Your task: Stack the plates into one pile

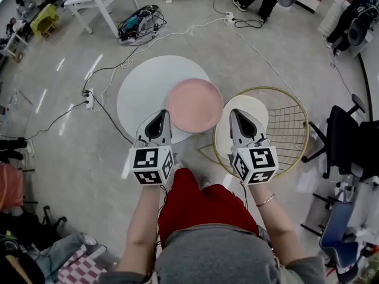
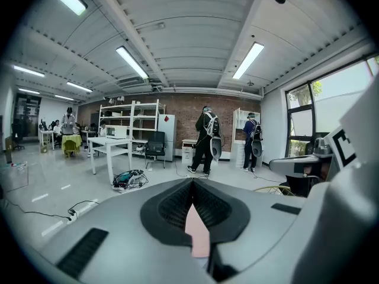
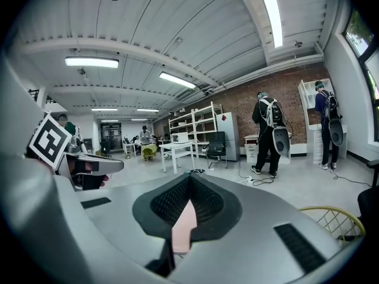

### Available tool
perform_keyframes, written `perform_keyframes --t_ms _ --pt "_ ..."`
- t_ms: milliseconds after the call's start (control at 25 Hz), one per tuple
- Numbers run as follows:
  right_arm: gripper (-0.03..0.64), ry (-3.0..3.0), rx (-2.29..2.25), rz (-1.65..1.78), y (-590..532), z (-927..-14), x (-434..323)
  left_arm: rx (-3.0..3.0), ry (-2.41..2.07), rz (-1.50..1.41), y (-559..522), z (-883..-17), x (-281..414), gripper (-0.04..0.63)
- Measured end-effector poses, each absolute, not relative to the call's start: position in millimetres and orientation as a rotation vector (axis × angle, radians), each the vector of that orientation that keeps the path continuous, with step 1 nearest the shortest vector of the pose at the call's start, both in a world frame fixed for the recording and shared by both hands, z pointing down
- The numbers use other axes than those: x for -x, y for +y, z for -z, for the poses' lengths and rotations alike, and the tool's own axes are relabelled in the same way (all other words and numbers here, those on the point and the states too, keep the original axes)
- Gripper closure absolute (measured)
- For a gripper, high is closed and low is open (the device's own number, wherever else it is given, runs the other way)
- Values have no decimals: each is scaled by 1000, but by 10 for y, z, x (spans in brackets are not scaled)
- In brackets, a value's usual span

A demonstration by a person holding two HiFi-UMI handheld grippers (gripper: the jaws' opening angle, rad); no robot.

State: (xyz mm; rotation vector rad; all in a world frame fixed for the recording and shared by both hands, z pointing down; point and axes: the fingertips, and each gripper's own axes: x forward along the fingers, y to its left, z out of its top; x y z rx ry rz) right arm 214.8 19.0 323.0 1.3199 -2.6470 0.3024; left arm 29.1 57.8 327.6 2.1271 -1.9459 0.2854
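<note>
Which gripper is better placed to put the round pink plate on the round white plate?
Probably right: right gripper hangs over the round white plate; left gripper holds the round pink plate's farther edge.

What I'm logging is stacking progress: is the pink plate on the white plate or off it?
Off. The pink plate is over the white table; the white plate lies beside it on the wire stand.

Pink plate [image 1: 194,105], white plate [image 1: 249,102], white table [image 1: 142,87], gold wire basket [image 1: 264,88].

Round white table [image 1: 142,87] and gold wire basket [image 1: 287,126] are set side by side on the floor, power strip [image 1: 89,99] laid off the table's left edge, black chair [image 1: 340,138] right of the basket.
</note>
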Motion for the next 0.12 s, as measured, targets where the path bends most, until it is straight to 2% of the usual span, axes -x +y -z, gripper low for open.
perform_keyframes --t_ms 120 --pt "589 -2656 -1310 -297 253 -3208 -2142 -2122 -1950 -292 662 -3274 -303 581"
